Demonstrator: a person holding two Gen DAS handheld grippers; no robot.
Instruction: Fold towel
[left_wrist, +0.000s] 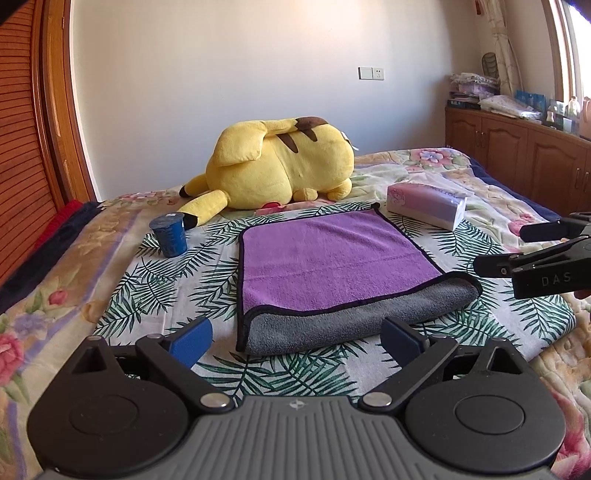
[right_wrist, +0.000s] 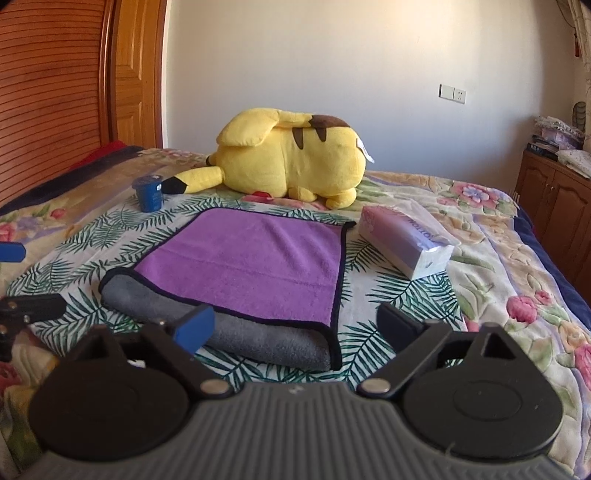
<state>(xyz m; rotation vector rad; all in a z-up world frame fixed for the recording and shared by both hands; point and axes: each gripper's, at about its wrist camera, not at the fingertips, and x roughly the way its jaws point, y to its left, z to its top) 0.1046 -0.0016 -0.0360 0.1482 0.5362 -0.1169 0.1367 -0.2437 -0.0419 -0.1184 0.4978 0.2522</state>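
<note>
- We see the towel (left_wrist: 332, 266) lying on the leaf-print cloth (left_wrist: 155, 280) spread over the bed (left_wrist: 48, 295), toward the bed's near edge, with its purple face up and a grey layer showing along the near side.
- We judge that one fold is already made: the grey band at the near edge is rounded like a fold line, and the purple layer rests on top, its dark hem set a little back from it.
- The top layer looks flat, with only faint creases, and the far right corner sticks out slightly.
- Our left gripper (left_wrist: 295, 338) hovers just short of the near left corner of the towel, fingers wide apart and holding nothing.
- Our right gripper (right_wrist: 291, 325) hangs over the near right part of the grey band, fingers also spread and empty; we cannot tell whether a pad touches the cloth.
- What is left, in our judgement, is at least one more fold, halving the rectangle, then smoothing.
- The blue cup (left_wrist: 169, 236), yellow plush toy (left_wrist: 280, 162) and tissue pack (left_wrist: 424, 206) sit beyond the towel toward the far side of the bed, apart from it.
</note>
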